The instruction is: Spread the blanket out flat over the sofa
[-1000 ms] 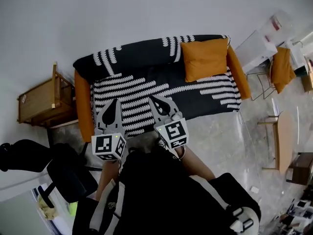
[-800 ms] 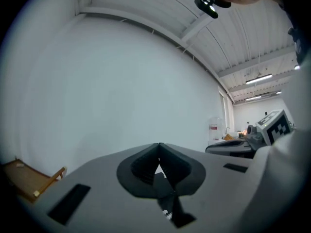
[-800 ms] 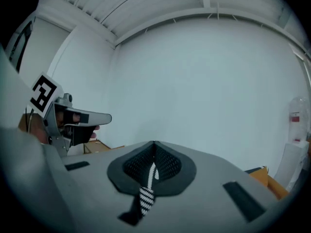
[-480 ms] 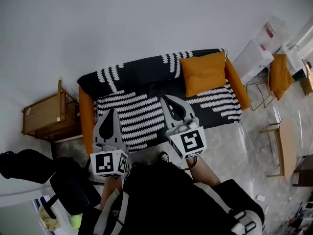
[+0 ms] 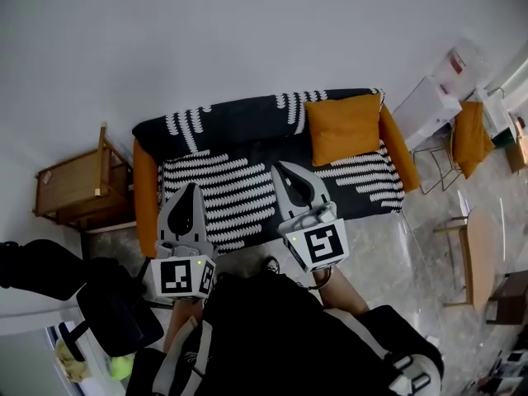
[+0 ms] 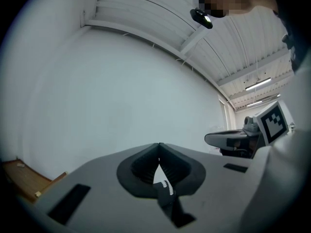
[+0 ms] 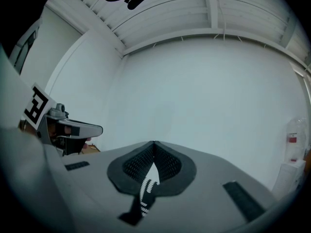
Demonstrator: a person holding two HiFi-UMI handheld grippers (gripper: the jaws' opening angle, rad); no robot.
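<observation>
Orange cushion [image 5: 344,126] on blanket [image 5: 223,192], table [image 5: 70,192] by sofa [image 5: 145,196]; L gripper [image 5: 190,188] & R gripper [image 5: 278,172] jaws clamp blanket.

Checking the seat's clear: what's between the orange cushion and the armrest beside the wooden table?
Head view: only the black-and-white blanket covers that stretch from cushion to armrest.

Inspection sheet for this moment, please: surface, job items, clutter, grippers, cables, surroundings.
Surface: orange sofa, seat and back covered.
Job's things: black-and-white blanket lies spread over the sofa; orange cushion sits on it.
Clutter: nothing seen on the blanket besides the cushion.
Grippers: left gripper and right gripper are both shut with nothing clamped, held up over the sofa's front.
Cables: nothing seen.
Surroundings: white wall behind; wooden side table beside the sofa; second orange cushion on a stand farther off.
</observation>
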